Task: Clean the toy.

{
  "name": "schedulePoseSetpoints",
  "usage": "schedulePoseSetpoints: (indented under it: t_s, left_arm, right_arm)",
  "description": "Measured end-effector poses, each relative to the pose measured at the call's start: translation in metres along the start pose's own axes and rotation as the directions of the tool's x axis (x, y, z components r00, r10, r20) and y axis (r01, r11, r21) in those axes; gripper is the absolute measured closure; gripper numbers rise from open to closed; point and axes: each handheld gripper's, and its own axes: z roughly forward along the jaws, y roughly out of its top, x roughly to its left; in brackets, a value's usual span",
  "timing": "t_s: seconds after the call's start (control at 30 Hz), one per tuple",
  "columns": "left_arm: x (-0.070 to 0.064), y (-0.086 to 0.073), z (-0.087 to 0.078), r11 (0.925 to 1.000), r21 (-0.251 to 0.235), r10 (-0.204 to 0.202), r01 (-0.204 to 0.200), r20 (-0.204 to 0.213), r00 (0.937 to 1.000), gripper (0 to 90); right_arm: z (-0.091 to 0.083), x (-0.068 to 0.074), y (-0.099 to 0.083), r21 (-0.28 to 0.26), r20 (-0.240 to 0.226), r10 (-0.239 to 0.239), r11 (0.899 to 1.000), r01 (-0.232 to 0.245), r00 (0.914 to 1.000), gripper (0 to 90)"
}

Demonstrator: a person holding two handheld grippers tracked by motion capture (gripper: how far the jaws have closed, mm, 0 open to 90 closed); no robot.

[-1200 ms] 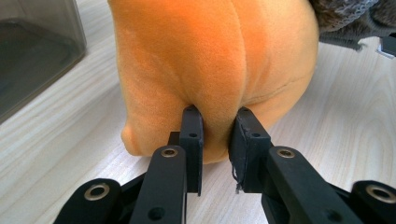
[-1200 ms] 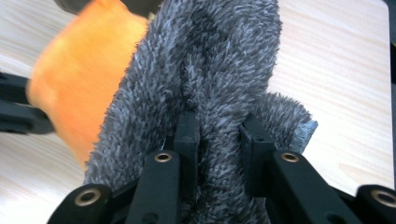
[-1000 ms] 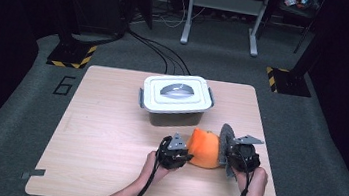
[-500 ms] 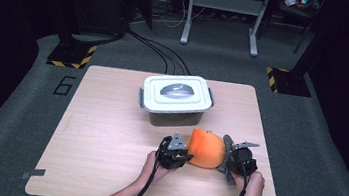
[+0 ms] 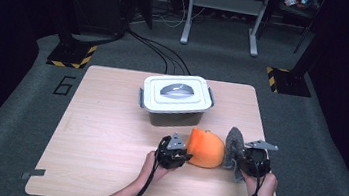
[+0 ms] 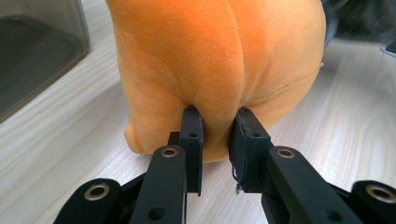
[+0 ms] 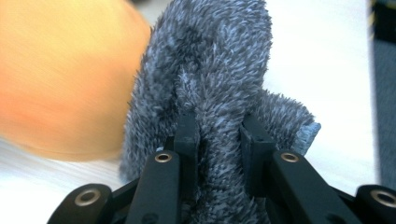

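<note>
High view puts the counter (image 5: 102, 134) across mid-frame, a lidded white box (image 5: 176, 98) at its centre. Below it, lower middle, lies the orange plush piece (image 5: 205, 148), my left gripper (image 5: 181, 155) clamped on its edge. Lower right, my right gripper (image 5: 240, 159) pinches the grey furry piece (image 5: 233, 144).

bright lit table (image 5: 107, 135), dark surroundings; blurred orange plush (image 7: 60, 79)

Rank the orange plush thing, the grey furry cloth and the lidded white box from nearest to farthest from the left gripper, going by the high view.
1. Orange plush: pinched in the left gripper.
2. Grey furry cloth: beyond the plush, on the right.
3. Lidded white box: farther back, mid-table.
</note>
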Motion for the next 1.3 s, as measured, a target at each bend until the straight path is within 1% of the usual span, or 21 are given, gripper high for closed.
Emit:
schedulePoseSetpoints:
  t_s: [0.07, 0.13, 0.2, 0.23, 0.3, 0.37, 0.4, 0.47, 0.57, 0.6, 0.67, 0.77, 0.8, 0.9, 0.97, 1.03, 1.07, 1.1, 1.17, 1.23, 1.3]
  left_arm:
    - [0.0, 0.0, 0.0, 1.0, 0.0, 0.0, 0.0, -0.002, 1.0, 75.6]
    - [0.0, 0.0, 0.0, 1.0, 0.005, 0.001, -0.001, 0.004, 1.0, 75.7]
    - [0.001, 0.0, 0.0, 1.0, 0.006, 0.002, -0.002, 0.002, 1.0, 75.6]
    - [0.001, 0.0, 0.0, 1.0, 0.005, -0.003, 0.003, 0.003, 1.0, 75.6]
    - [0.001, 0.001, 0.0, 1.0, 0.007, 0.003, -0.003, 0.001, 1.0, 75.6]
    - [0.001, 0.0, 0.0, 1.0, 0.006, 0.002, -0.002, 0.0, 1.0, 75.6]
    - [0.001, 0.0, 0.0, 1.0, 0.007, -0.001, 0.001, 0.002, 1.0, 75.6]
    - [0.001, 0.0, 0.0, 1.0, 0.004, -0.005, 0.005, 0.006, 1.0, 75.4]
    - [0.0, 0.0, 0.0, 0.9999, -0.007, 0.011, -0.012, -0.012, 0.9999, 74.2]
    - [-0.001, 0.0, 0.0, 0.9999, -0.008, 0.01, -0.011, -0.014, 0.9999, 73.6]
    - [0.0, 0.001, 0.0, 0.9997, -0.008, 0.021, -0.021, -0.018, 0.9996, 69.9]
    - [0.002, 0.001, 0.0, 0.9999, 0.008, 0.013, -0.013, -0.024, 0.9996, 58.7]
    - [0.002, 0.0, 0.001, 0.9998, 0.014, 0.014, -0.013, -0.034, 0.9993, 55.2]
    - [0.003, -0.002, 0.003, 0.9994, 0.031, 0.017, -0.015, -0.057, 0.9982, 44.7]
    - [0.004, -0.003, 0.004, 0.9993, 0.029, 0.026, -0.024, -0.065, 0.9975, 40.0]
    - [0.002, -0.001, 0.006, 0.9985, 0.031, 0.048, -0.045, -0.078, 0.9958, 36.3]
    - [0.001, 0.0, 0.007, 0.9969, 0.03, 0.074, -0.072, -0.076, 0.9943, 36.3]
    - [0.0, 0.0, 0.008, 0.996, 0.027, 0.087, -0.085, -0.082, 0.9929, 38.3]
    - [-0.002, 0.001, 0.01, 0.9912, 0.028, 0.131, -0.129, -0.081, 0.988, 43.8]
    - [-0.003, 0.001, 0.012, 0.9895, 0.025, 0.144, -0.142, -0.082, 0.9862, 52.6]
    - [-0.003, 0.001, 0.012, 0.9906, 0.021, 0.136, -0.135, -0.071, 0.9881, 62.6]
  right_arm:
    - [-0.012, 0.001, 0.005, -0.044, -0.01, -0.019, 0.999, 0.019, 0.9998, 72.1]
    - [-0.026, 0.007, 0.011, -0.085, -0.029, -0.043, 0.996, 0.04, 0.9987, 72.1]
    - [-0.033, 0.014, 0.015, -0.098, -0.04, -0.073, 0.993, 0.069, 0.9965, 72.0]
    - [-0.036, 0.021, 0.017, -0.104, -0.055, -0.089, 0.991, 0.083, 0.9945, 72.0]
    - [-0.034, 0.03, 0.019, -0.093, -0.074, -0.119, 0.989, 0.112, 0.9901, 72.0]
    - [-0.027, 0.041, 0.019, -0.07, -0.09, -0.14, 0.988, 0.134, 0.986, 72.0]
    - [-0.022, 0.045, 0.019, -0.051, -0.09, -0.136, 0.99, 0.132, 0.9866, 72.0]
    - [-0.014, 0.05, 0.018, -0.029, -0.06, -0.14, 0.99, 0.138, 0.9884, 72.0]
    - [-0.006, 0.049, 0.018, -0.025, -0.056, -0.137, 0.99, 0.136, 0.989, 72.2]
    - [-0.004, 0.048, 0.019, -0.028, -0.052, -0.136, 0.991, 0.135, 0.9893, 72.2]
    - [-0.003, 0.046, 0.02, -0.027, -0.056, -0.133, 0.991, 0.132, 0.9895, 72.3]
    - [0.0, 0.043, 0.021, -0.026, -0.054, -0.127, 0.992, 0.125, 0.9905, 72.4]
    - [0.001, 0.041, 0.021, -0.028, -0.062, -0.132, 0.991, 0.131, 0.9893, 72.4]
    - [0.004, 0.037, 0.022, -0.025, -0.061, -0.129, 0.992, 0.127, 0.9898, 72.5]
    - [0.006, 0.036, 0.022, -0.027, -0.065, -0.124, 0.992, 0.122, 0.9902, 72.6]
    - [0.007, 0.034, 0.023, -0.025, -0.07, -0.129, 0.991, 0.128, 0.9891, 72.6]
    - [0.008, 0.033, 0.023, -0.027, -0.072, -0.129, 0.991, 0.128, 0.989, 72.6]
    - [0.008, 0.032, 0.023, -0.024, -0.068, -0.131, 0.991, 0.13, 0.9891, 72.6]
    - [0.009, 0.031, 0.023, -0.022, -0.063, -0.131, 0.991, 0.13, 0.9894, 72.5]
    - [0.009, 0.03, 0.023, -0.023, -0.065, -0.134, 0.991, 0.133, 0.9888, 72.5]
    - [0.01, 0.03, 0.023, -0.027, -0.064, -0.132, 0.991, 0.131, 0.9892, 72.5]
